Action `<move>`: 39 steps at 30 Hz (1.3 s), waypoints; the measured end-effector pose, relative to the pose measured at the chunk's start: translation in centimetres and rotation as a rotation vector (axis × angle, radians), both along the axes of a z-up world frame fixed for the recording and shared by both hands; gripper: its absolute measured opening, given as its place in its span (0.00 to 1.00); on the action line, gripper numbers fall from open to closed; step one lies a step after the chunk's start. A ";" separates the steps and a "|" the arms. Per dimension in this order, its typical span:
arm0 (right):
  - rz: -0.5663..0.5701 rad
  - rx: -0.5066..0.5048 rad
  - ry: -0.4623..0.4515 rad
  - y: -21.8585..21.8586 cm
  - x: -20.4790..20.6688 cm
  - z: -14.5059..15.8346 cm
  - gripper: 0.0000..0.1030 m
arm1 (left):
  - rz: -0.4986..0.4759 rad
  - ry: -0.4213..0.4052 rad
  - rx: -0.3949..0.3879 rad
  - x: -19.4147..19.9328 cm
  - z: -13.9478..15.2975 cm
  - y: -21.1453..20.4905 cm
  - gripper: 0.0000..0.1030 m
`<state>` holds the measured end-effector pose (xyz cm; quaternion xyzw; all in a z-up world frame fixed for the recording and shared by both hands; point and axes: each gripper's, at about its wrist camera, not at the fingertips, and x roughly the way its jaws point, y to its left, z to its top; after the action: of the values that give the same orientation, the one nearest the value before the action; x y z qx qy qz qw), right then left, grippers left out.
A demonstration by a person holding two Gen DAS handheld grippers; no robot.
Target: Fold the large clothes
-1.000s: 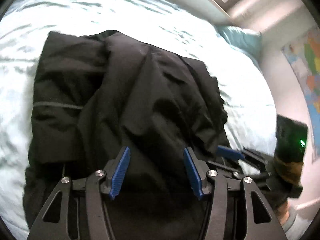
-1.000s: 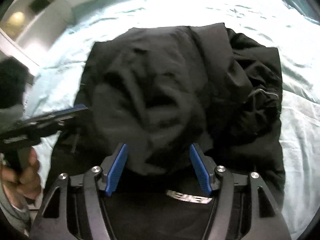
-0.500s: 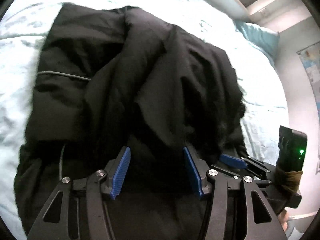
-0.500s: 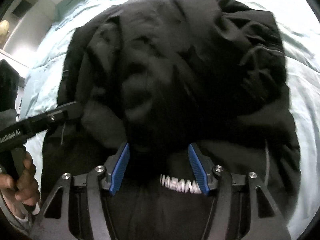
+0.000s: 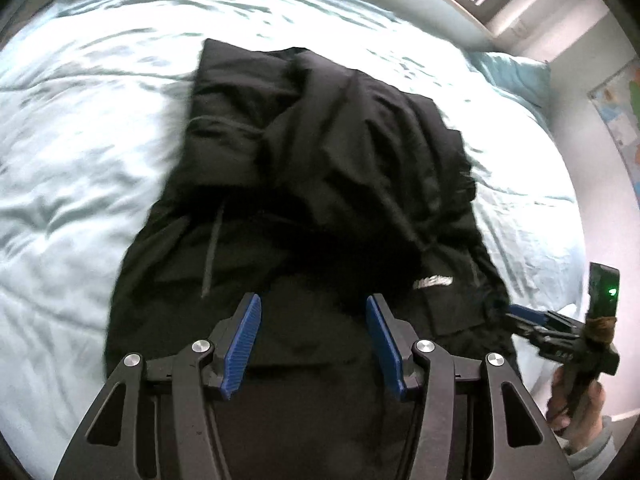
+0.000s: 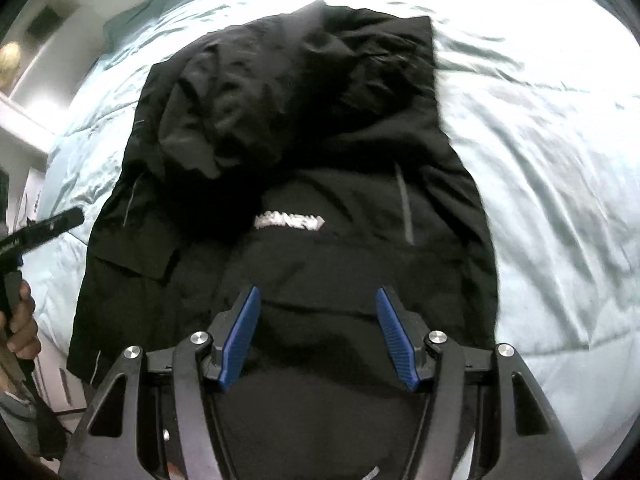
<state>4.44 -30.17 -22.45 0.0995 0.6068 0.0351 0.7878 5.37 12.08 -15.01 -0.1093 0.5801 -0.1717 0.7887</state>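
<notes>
Surface: pale blue bedding is spread across a bed, rumpled into soft ridges; a pillow is seen at the far corner and a wall map at the edge of the left wrist view.
Garment: a black jacket is laid near the middle of the bedding, partly folded, its upper layers bunched over the lower body; a white logo and a grey drawcord are exposed.
Handling: the jacket is judged soft, limp and fairly bulky, with a smooth shell that may slide over itself; thick stacked layers are likely to spring back unless pressed flat.
Hold points: a hem edge or an outer corner is judged best, where only one or two layers need be pinched; the bunched middle would be too thick.
Left gripper: its jaws are seen parted with nothing pinched; the near part of the jacket lies beneath and beyond the blue pads, apart from them.
Right gripper: likewise released, held above the near end of the jacket, the logo just beyond its tips.
Contact: no cloth is seen held by either tool.
</notes>
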 end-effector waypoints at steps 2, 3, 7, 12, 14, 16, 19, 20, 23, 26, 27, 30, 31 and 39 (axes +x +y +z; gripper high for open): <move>-0.027 -0.003 0.018 -1.2 -1.0 -0.2 0.62 | 0.027 0.010 -0.008 -0.5 -0.1 0.7 0.56; -0.035 -0.001 0.022 -1.5 -1.4 -0.2 0.62 | 0.054 0.016 -0.011 -1.0 -0.1 1.3 0.56; -0.059 0.000 0.034 -2.3 -2.4 -0.3 0.62 | 0.112 0.027 -0.009 -2.0 -0.3 2.8 0.56; -0.068 -0.018 0.043 -3.6 -3.9 0.0 0.62 | 0.177 0.024 0.019 -3.7 0.0 5.1 0.56; -0.075 -0.028 0.060 -4.4 -4.6 -0.3 0.62 | 0.216 0.029 0.032 -4.5 0.0 6.7 0.56; -0.089 -0.024 0.076 -5.2 -5.4 -0.7 0.62 | 0.253 0.038 0.041 -5.4 -0.2 8.2 0.56; -0.121 -0.015 0.108 -6.7 -6.6 -1.7 0.62 | 0.308 0.067 0.053 -6.9 -0.9 10.5 0.56; -0.130 -0.014 0.118 -7.0 -7.0 -2.0 0.62 | 0.321 0.086 0.046 -7.4 -1.3 11.3 0.56; -0.161 0.003 0.152 -8.4 -8.3 -3.0 0.62 | 0.350 0.146 0.012 -8.6 -2.9 13.3 0.56; -0.182 0.022 0.177 -9.1 -9.2 -3.8 0.62 | 0.376 0.209 -0.032 -9.7 -4.8 14.6 0.56; -0.186 0.024 0.182 -9.3 -9.4 -4.0 0.62 | 0.386 0.232 -0.044 -10.1 -5.6 15.0 0.56; -0.194 0.037 0.201 -9.4 -9.9 -4.6 0.62 | 0.408 0.272 -0.071 -10.9 -7.3 15.8 0.56; -0.196 0.044 0.206 -9.4 -10.0 -4.7 0.62 | 0.414 0.286 -0.073 -11.2 -7.8 15.9 0.55; -0.187 0.128 0.275 -8.7 -12.0 -6.5 0.63 | 0.387 0.360 -0.139 -13.3 -10.7 15.7 0.56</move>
<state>-7.56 -38.86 -28.98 0.2092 0.6935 -0.0137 0.6893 -7.89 27.83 -25.66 -0.3006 0.6662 -0.0350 0.6815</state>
